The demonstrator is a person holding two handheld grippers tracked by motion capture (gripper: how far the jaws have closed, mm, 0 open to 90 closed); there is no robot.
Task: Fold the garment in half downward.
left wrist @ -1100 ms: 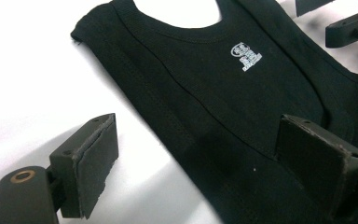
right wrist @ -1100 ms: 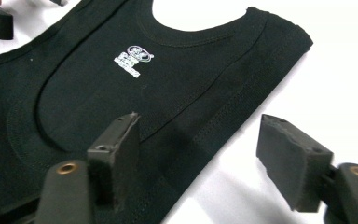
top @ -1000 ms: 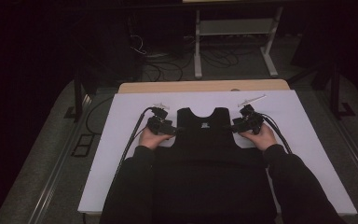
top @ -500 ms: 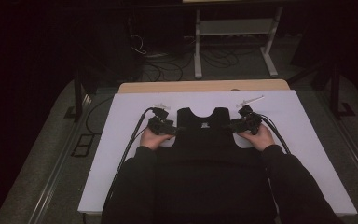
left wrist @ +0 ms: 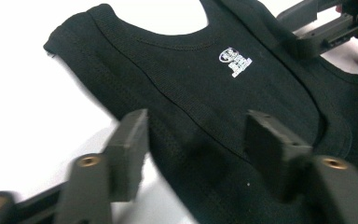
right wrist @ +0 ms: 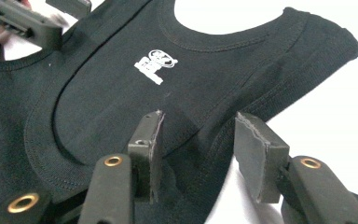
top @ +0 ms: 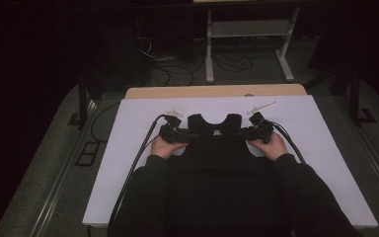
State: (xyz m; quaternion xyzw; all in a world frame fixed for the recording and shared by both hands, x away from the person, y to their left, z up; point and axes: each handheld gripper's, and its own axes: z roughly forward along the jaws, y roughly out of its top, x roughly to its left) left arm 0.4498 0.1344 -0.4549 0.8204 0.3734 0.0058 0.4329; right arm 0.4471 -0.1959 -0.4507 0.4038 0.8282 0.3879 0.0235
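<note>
- On the white table [top: 325, 148], directly in front of the person, we find one black tank top [top: 216, 136] lying flat with its neckline away from the body — spread, in our judgement, so both armhole edges can be reached at once.
- The left gripper [left wrist: 191, 140] straddles the fabric edge below one shoulder strap; its jaws have just been closing and stand half-open, cloth between them, pads not yet pressing.
- The right gripper [right wrist: 198, 149] mirrors this at the opposite edge — jaws likewise just closing, half-open, with fabric rising between the pads but no firm pinch evident.
- Count: one garment, one white logo [left wrist: 234, 60], two shoulder straps, two grippers, two trailing cables [top: 138, 158].
</note>
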